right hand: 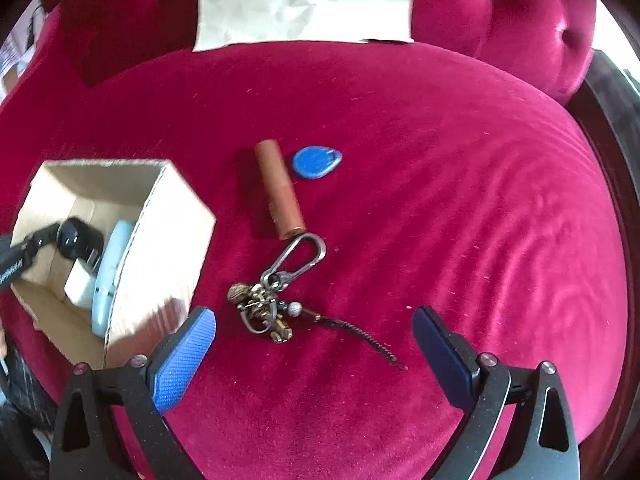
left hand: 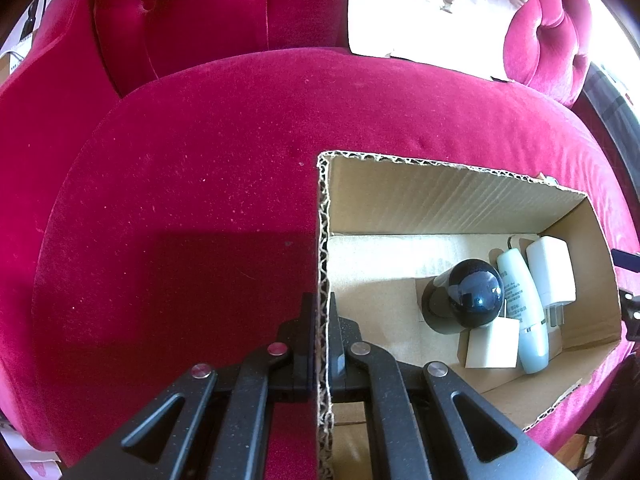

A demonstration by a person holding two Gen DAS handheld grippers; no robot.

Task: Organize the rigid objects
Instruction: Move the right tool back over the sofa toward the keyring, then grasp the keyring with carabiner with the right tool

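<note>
Left gripper (left hand: 322, 320) of mine is pinching the box (left hand: 323, 216) wall, right gripper (right hand: 314, 344) spread wide over the keys (right hand: 266, 304), with the brown tube (right hand: 279, 188) and blue tag (right hand: 316, 162) beyond.

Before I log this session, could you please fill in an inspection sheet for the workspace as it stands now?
Surface: red velvet seat cushion.
Job's things: cardboard box holds a black round-headed item, pale blue bottle, white charger; brown tube, blue tag and key bunch lie on the cushion.
Clutter: paper sheet against the backrest.
Grippers: left gripper shut on the box wall; right gripper open above the keys.
Cables: nothing seen.
Surroundings: tufted backrest.
</note>
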